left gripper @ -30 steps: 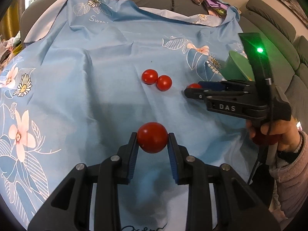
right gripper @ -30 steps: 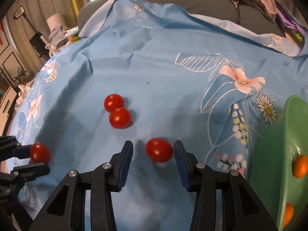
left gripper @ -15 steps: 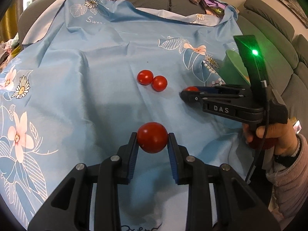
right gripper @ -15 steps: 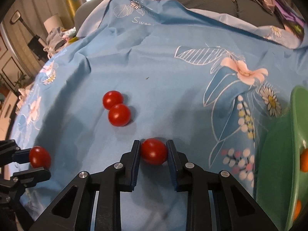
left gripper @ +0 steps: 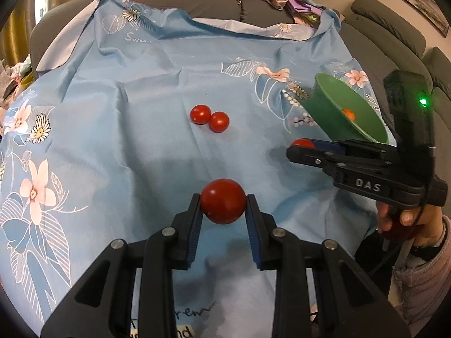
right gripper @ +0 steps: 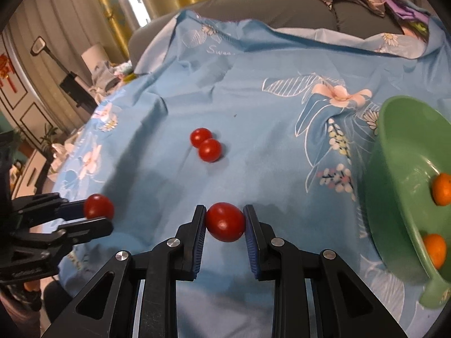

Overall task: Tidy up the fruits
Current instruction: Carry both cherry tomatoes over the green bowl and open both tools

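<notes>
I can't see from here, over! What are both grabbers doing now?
Left gripper shut on a tomato. Right gripper shut on another tomato. Two tomatoes loose on the cloth. Green bowl path open.

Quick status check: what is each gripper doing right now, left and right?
Left gripper: shut on a cherry tomato, lifted over the blue cloth.
Right gripper: shut on another cherry tomato.

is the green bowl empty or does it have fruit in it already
Not empty. The right wrist view shows two small orange fruits inside the green bowl; no red tomatoes are visible in it.
</notes>
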Demonstrator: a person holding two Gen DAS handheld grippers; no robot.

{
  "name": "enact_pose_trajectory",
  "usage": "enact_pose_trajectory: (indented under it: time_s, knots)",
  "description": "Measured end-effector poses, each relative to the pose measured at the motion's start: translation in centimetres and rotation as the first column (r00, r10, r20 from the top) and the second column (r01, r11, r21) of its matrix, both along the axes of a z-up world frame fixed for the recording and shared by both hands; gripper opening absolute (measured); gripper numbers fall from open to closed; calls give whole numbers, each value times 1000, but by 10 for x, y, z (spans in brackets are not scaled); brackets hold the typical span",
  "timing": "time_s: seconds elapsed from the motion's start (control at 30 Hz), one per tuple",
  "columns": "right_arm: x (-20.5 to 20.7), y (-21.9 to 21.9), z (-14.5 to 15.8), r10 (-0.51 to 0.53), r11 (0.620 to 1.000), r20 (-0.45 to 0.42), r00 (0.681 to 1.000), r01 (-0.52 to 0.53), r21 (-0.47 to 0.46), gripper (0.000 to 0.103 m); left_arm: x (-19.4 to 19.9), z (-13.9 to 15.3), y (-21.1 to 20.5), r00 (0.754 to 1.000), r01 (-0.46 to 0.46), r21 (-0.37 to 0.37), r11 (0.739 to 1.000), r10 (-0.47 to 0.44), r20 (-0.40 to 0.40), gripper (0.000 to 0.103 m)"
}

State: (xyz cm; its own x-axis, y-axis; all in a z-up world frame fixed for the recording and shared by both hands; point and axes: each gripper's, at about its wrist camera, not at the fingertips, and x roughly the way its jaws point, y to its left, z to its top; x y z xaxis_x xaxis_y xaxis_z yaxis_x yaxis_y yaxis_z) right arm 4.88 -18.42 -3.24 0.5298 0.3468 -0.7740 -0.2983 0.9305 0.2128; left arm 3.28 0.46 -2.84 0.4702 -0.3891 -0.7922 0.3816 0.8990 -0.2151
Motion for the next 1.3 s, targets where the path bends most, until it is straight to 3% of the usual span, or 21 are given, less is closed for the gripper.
enact_pose_trajectory:
  time_s: [0.73,1.3]
  knots:
    - [-53,-8,42,20,998,124,992,-28,61,29,-30,41,-22,996,15,49,999,-19,87,30]
    - [-57,-40,53,-25,995,177,984,7,104,29,-21,52,-59,991,58,105,993,-70,110,30]
